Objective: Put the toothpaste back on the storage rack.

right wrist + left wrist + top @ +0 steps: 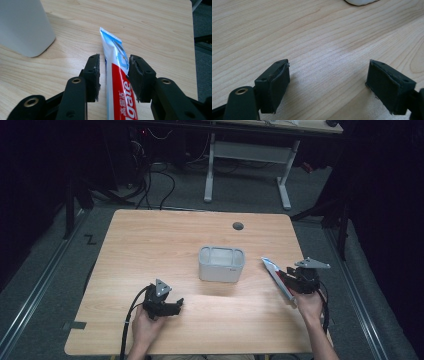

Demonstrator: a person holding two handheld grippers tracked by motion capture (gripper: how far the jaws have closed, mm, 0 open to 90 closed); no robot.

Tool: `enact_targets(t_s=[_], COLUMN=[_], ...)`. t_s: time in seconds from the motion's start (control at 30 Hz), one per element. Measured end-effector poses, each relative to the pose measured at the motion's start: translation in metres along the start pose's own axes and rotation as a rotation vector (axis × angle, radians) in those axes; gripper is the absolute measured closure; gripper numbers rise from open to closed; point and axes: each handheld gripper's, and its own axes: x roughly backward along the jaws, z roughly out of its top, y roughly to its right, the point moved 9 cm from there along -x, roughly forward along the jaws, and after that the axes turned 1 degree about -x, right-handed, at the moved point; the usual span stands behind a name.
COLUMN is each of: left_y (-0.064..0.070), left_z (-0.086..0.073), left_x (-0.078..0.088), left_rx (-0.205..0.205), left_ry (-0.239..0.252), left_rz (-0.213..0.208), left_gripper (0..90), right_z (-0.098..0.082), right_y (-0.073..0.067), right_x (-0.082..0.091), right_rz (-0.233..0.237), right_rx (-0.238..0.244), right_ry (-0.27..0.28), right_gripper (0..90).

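A red, white and blue toothpaste tube (276,276) (117,75) sits between the jaws of my right gripper (290,277) (113,66), which is shut on its middle at the right side of the table. The tube's flat crimped end points away from the hand, toward the table's centre. Near the front left, my left gripper (175,305) (328,77) is open, jaws wide apart over bare wood with nothing between them.
A grey-white rounded rectangular container (221,270) (22,27) stands open-topped at the middle of the wooden table (150,245), left of the tube. A dark cable hole (238,226) lies near the far edge. Beyond the table is a white desk frame (285,180).
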Motion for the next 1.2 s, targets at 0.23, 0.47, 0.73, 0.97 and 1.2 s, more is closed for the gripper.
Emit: enact_targets(t_s=[0.23,0.47,0.73,0.97,1.2], left_y=[0.000,0.000,0.000,0.000,0.000], left_z=[0.000,0.000,0.000,0.000,0.000], left_x=[0.000,0.000,0.000,0.000,0.000], left_rx=[-0.001,-0.001,-0.002,-0.002,-0.002], left_ry=[0.001,0.000,0.001,0.001,0.001], left_rz=[-0.001,-0.001,0.000,0.000,0.000], left_gripper=[19.1,19.2,19.3,19.3,19.3], right_z=[0.005,0.007,0.011,0.009,0.001], right_y=[0.001,0.001,0.007,0.006,0.013], right_x=[-0.016,-0.031,-0.040,-0.051,-0.059], right_rz=[0.000,-0.007,-0.028,-0.031,-0.031], right_rx=[0.005,0.026,0.023,0.045,0.030], right_ry=[-0.050,-0.093,-0.130,-0.176,-0.228], right_gripper=[60.8,59.6,53.9,52.6,51.1])
